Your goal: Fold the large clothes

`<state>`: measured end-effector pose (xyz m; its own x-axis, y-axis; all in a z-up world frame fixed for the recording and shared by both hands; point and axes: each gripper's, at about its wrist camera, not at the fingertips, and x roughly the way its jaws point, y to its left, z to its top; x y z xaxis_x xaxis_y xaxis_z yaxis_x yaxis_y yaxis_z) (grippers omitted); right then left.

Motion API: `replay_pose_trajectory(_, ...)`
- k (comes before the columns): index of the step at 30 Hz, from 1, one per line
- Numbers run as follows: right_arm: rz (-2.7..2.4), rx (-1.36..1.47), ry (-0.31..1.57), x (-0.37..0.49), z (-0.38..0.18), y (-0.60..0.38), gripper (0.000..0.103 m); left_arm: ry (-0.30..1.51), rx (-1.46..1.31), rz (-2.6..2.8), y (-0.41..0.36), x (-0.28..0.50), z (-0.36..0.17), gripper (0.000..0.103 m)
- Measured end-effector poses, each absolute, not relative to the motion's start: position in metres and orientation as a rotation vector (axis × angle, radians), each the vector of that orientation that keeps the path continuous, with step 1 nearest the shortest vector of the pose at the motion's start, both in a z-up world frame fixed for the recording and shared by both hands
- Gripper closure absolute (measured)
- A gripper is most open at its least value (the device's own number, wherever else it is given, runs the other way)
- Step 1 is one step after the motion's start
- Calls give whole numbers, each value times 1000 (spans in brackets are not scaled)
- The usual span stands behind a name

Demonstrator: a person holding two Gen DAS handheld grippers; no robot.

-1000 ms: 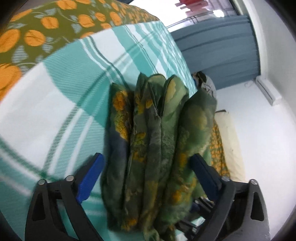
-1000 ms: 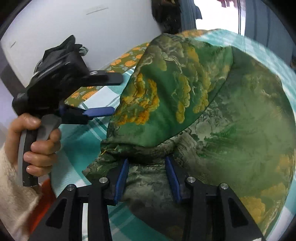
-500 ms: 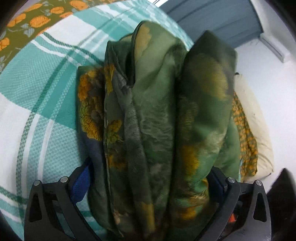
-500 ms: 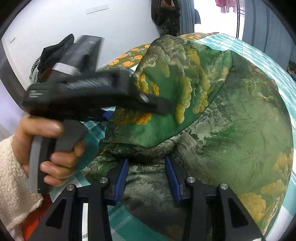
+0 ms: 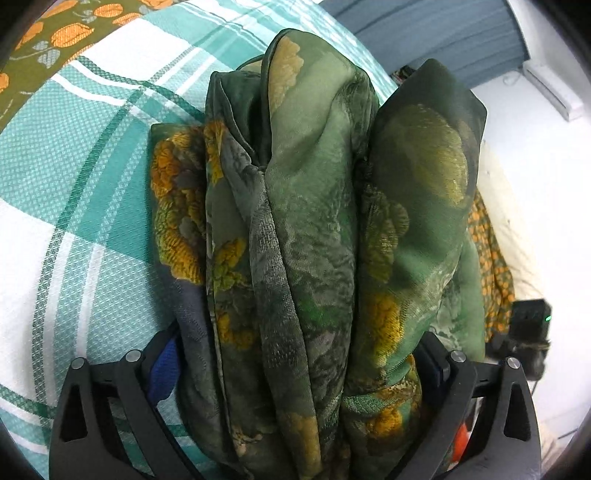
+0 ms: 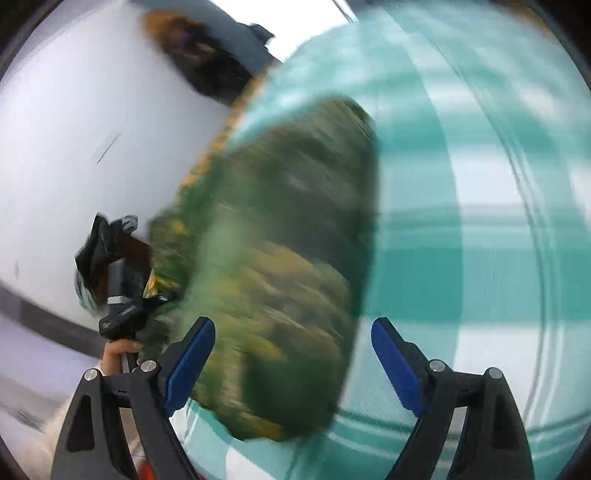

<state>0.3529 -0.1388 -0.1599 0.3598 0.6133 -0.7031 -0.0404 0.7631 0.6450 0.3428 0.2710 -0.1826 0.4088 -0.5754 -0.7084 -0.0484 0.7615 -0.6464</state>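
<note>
A folded green garment with orange-yellow print (image 5: 314,236) lies in thick stacked folds on a teal and white checked sheet (image 5: 74,155). My left gripper (image 5: 295,365) has its blue-padded fingers spread wide around the whole bundle, one on each side. In the blurred right wrist view the same garment (image 6: 280,266) lies on the sheet (image 6: 480,221). My right gripper (image 6: 291,354) is open and empty just in front of it. The left gripper's body and the hand that holds it (image 6: 122,306) show at the garment's left.
An olive cloth with orange flowers (image 5: 48,40) borders the sheet at the far left. A blue-grey curtain (image 5: 436,33) and a white wall (image 5: 546,192) stand behind. A black device with a green light (image 5: 530,332) sits at the right. Dark clothes (image 6: 199,62) hang on the wall.
My right gripper has let go of the garment, opened and pulled back fast. My left gripper has pushed forward so that the bundle sits deep between its fingers.
</note>
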Motion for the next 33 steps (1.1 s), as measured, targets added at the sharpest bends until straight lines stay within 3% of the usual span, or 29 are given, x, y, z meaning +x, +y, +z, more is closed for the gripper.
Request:
replay_pose_trajectory(5,543,678,1098,355,-188,-122,14,1124,-645,-355,267,358,-194,2)
replay_pose_trajectory(8,549,688,1147,374,-216,-108,7,1114,-632,-329,264,362,-198,0)
replay_pose_trajectory(11,547,611,1131,373,-205,-97,14,1108,-633,-299,258,363,-198,3)
replay_pose_trajectory(12,534,582,1131,375,-198,-94,24,1108,-635,-293,257,364,-196,8)
replay_pose_trajectory(14,511,486,1103,365,-179,-83,33,1071,-636,-294,253,359,-184,37)
replay_pose_trajectory(17,516,373,1035,349,-147,-64,37,1011,-617,-309,251,350,-162,51)
replay_pose_trajectory(22,581,344,898,327,-99,-55,38,913,-646,-363,251,343,-121,52)
replay_pose_trajectory(28,615,378,784,359,-62,-78,38,819,-596,-386,246,396,-65,52)
replay_pose_trajectory(33,592,441,794,414,-70,-103,37,871,-555,-369,228,459,-75,50)
